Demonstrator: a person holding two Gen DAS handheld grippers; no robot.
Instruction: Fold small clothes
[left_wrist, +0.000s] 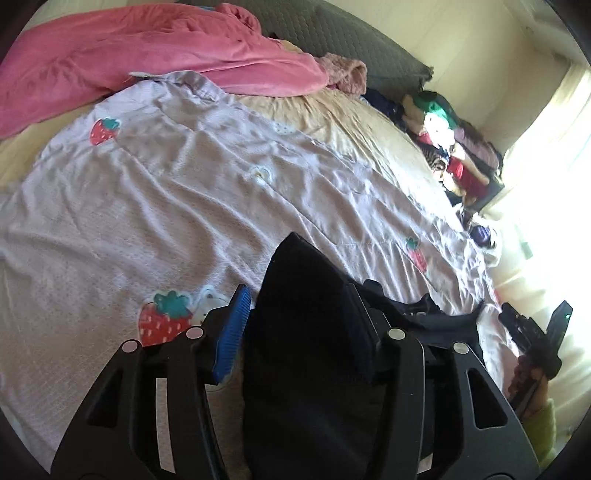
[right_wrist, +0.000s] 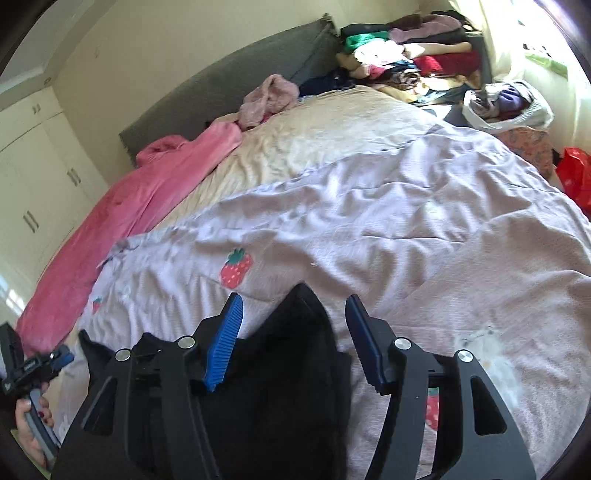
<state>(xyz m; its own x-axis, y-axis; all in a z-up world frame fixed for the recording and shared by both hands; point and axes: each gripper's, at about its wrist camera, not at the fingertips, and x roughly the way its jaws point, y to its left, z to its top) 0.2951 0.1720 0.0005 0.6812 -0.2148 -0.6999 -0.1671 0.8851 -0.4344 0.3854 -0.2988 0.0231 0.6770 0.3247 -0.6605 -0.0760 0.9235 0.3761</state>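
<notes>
A small black garment (left_wrist: 306, 332) lies on the lilac strawberry-print bedspread (left_wrist: 166, 192). In the left wrist view my left gripper (left_wrist: 299, 321) stands open, and a raised corner of the black cloth sits between its blue pads (left_wrist: 232, 332). In the right wrist view my right gripper (right_wrist: 293, 332) is also open, with another corner of the same black garment (right_wrist: 280, 387) rising between its fingers. Neither pair of jaws is closed on the cloth. Each gripper shows at the edge of the other's view, the right one (left_wrist: 535, 336) and the left one (right_wrist: 33, 365).
A pink blanket (left_wrist: 129, 55) lies along the far side of the bed, by a grey headboard (right_wrist: 229, 85). A pile of mixed clothes (right_wrist: 406, 62) and a white bag (right_wrist: 509, 107) sit past the bed's corner. A red bag (right_wrist: 574, 177) is at the right.
</notes>
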